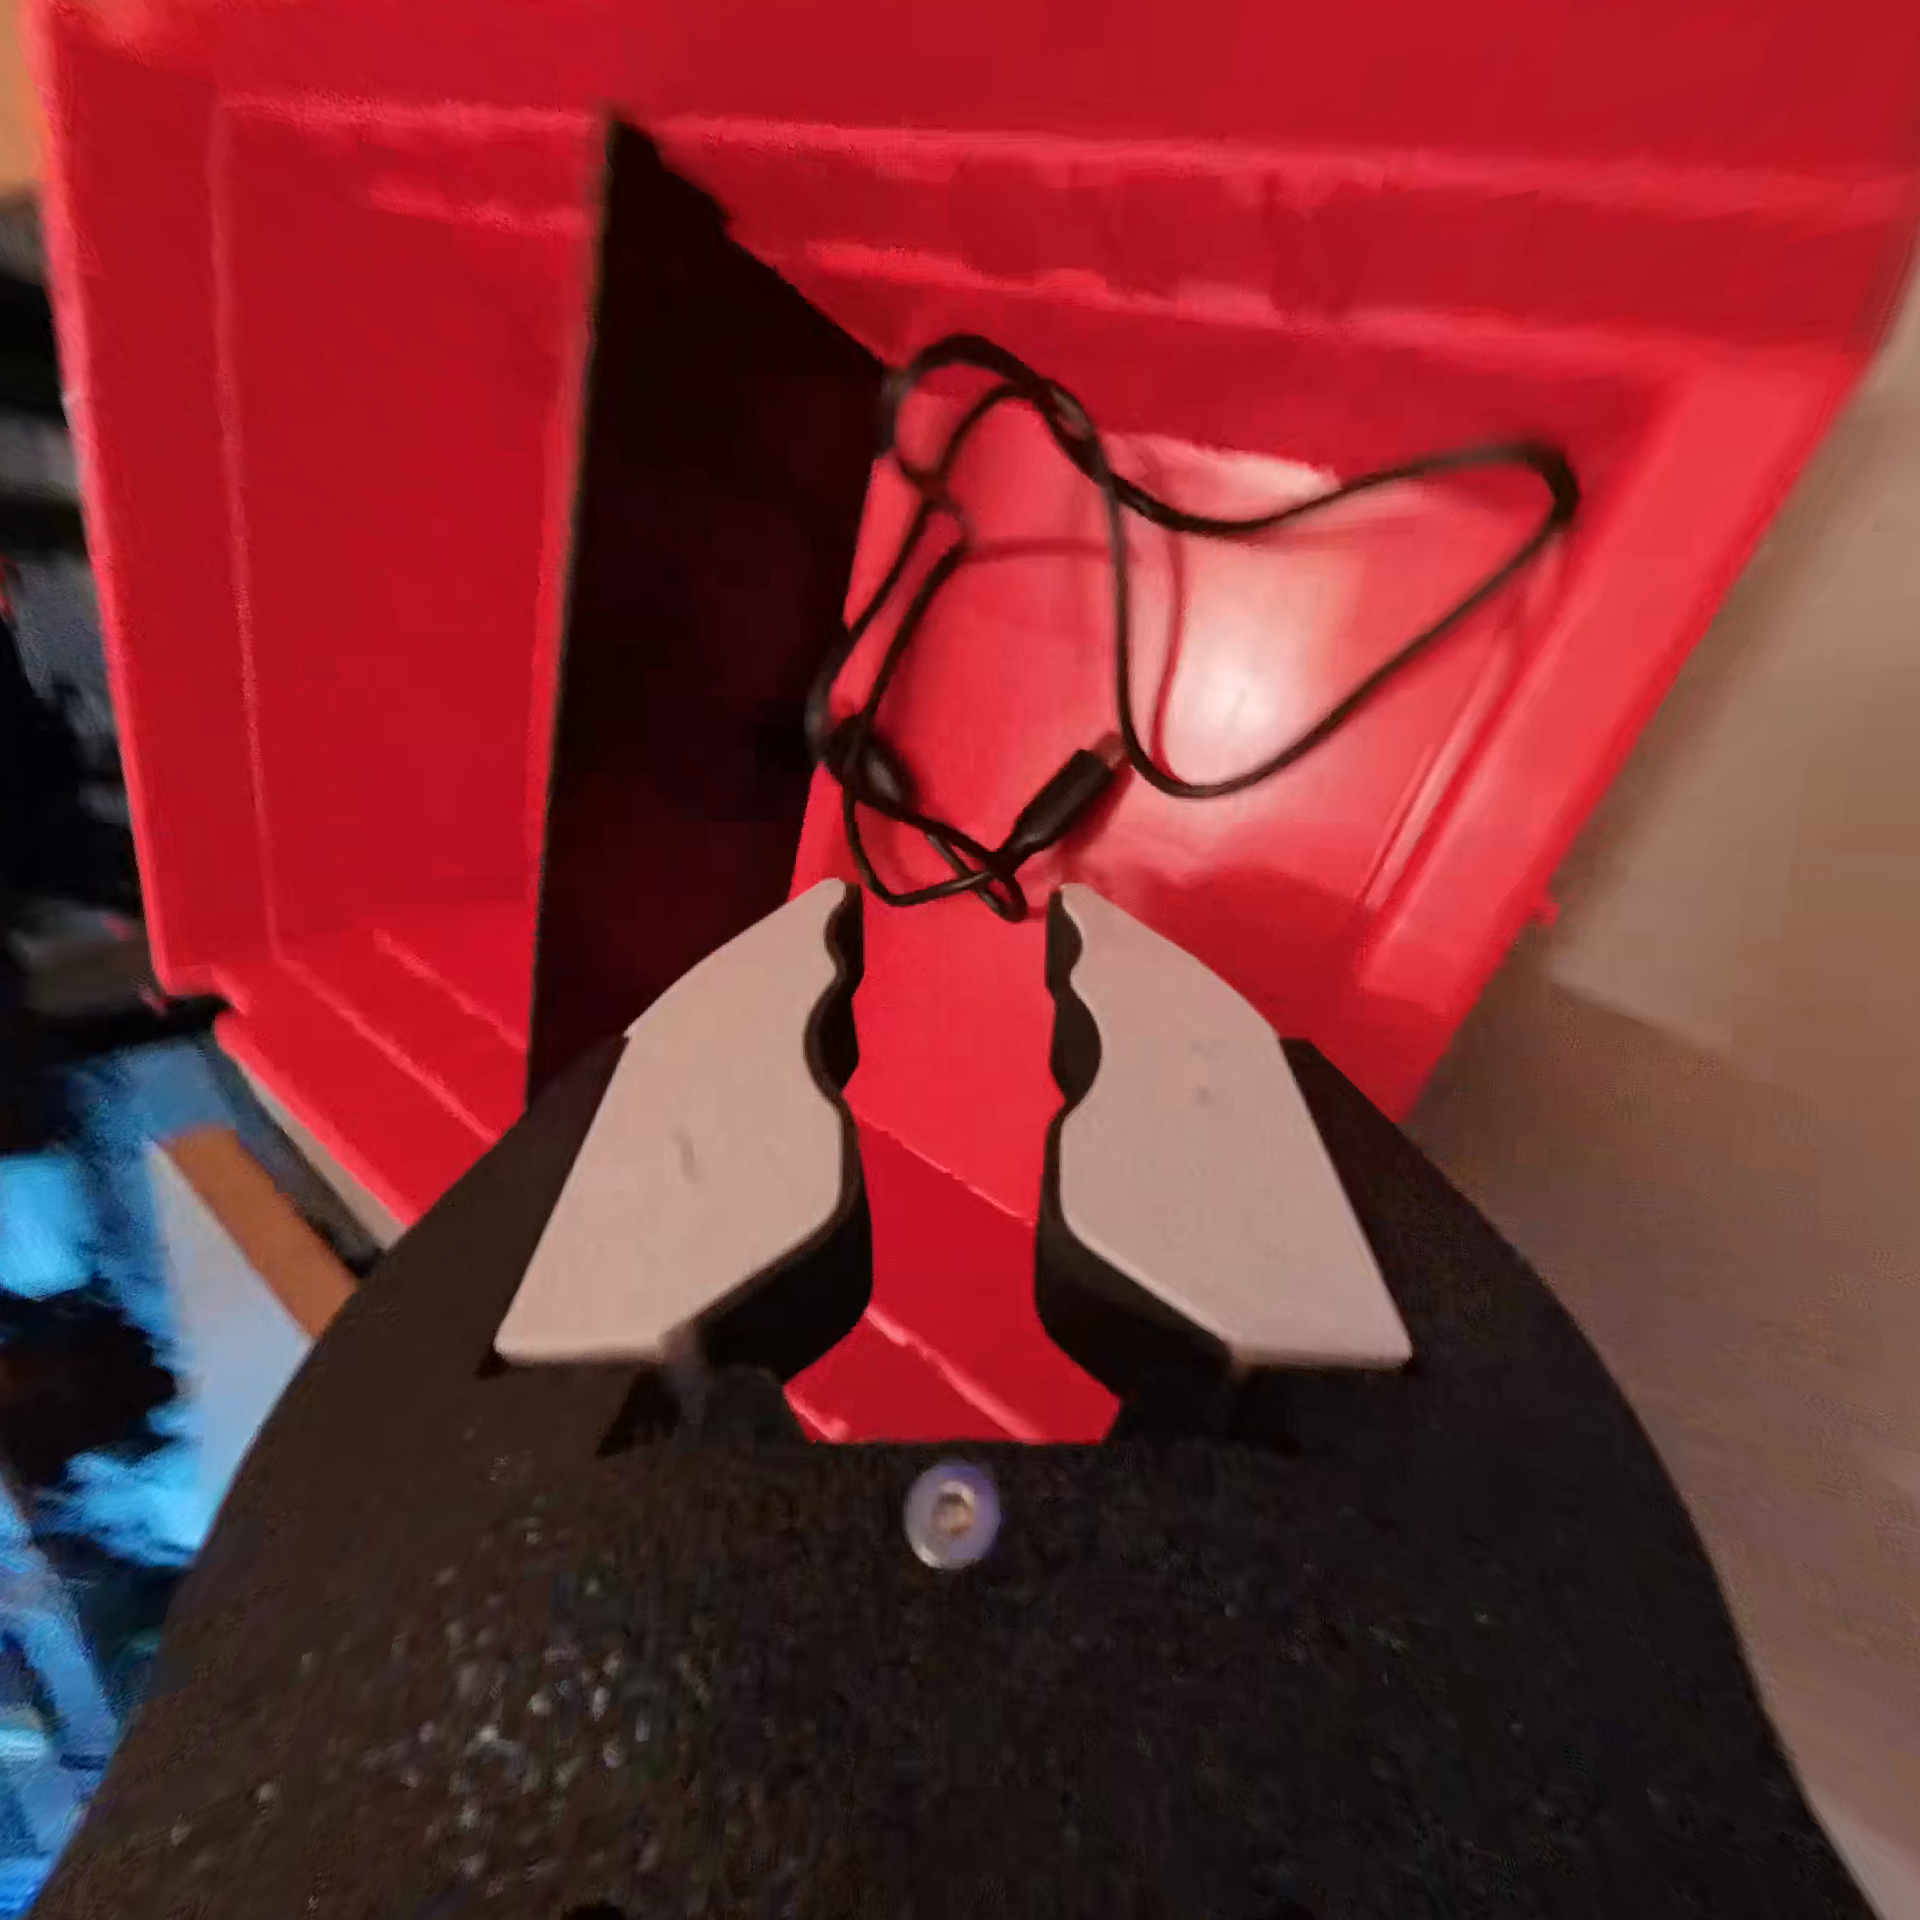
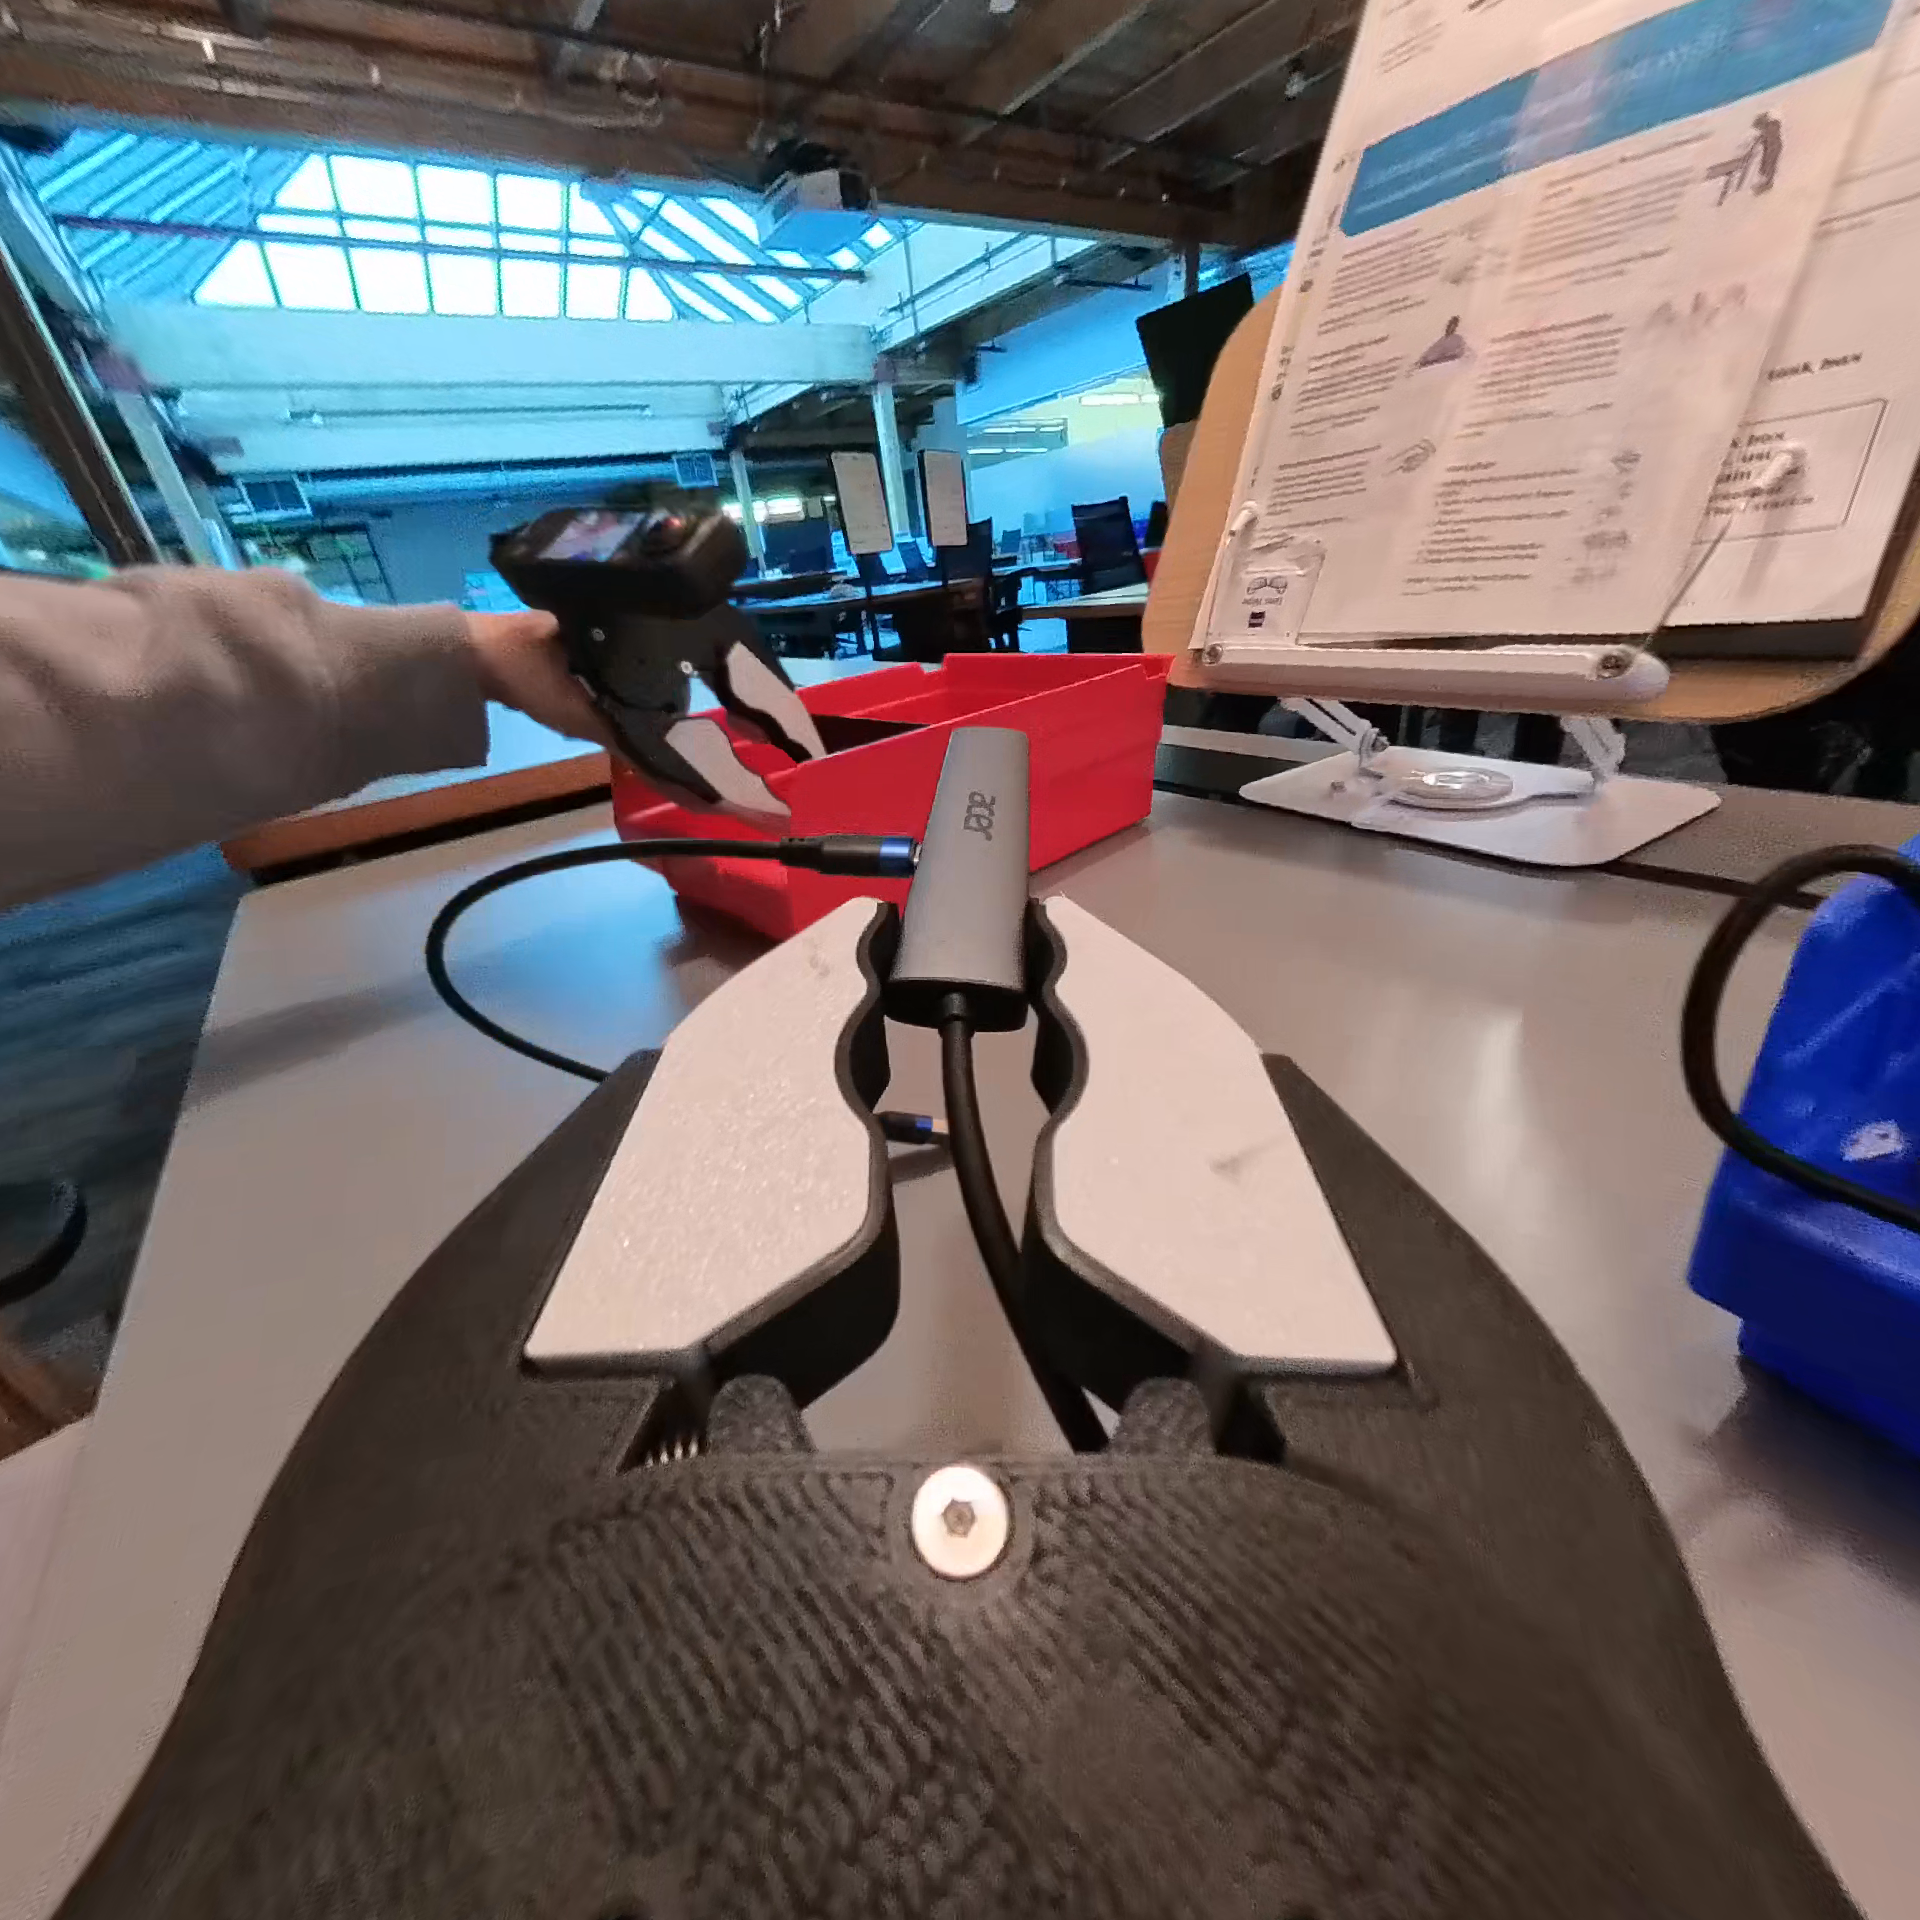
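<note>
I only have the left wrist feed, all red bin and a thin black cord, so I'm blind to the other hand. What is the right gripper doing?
Observer: The right gripper is shut on a grey USB hub, held above the grey table.
Operator: Anything plugged into it?
Observer: Yes, a black cable enters its left side and loops over the table.
Operator: Where is my gripper relative to the bin?
Observer: Your left gripper hangs open over the red bin, at its near left corner.
</note>
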Tool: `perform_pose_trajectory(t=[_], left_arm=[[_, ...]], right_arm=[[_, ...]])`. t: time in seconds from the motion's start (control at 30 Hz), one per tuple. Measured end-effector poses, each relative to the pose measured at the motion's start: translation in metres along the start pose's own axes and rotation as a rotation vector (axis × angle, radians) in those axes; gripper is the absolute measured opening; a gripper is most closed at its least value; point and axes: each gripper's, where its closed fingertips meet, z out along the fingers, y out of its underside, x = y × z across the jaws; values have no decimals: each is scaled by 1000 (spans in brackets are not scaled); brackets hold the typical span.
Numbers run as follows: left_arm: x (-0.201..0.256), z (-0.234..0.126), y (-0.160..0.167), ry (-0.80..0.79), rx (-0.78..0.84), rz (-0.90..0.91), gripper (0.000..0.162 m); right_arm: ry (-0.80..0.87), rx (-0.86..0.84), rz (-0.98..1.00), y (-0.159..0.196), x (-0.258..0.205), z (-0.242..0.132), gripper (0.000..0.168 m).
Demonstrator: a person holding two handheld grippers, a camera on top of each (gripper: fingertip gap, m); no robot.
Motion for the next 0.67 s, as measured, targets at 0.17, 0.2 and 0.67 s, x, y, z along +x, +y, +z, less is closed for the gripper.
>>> perform_pose_trajectory(t=[0.17,0.2,0.67], left_arm=[[10,22,7,128,-83,142,33],[10,25,9,151,-95,137,33],[13,22,25,376,-224,70,20]], right_arm=[[-17,-19,-20,2,-4,2,24],[-26,-18,-14,2,-5,2,24],[-90,-14,27,2,-8,1,24]])
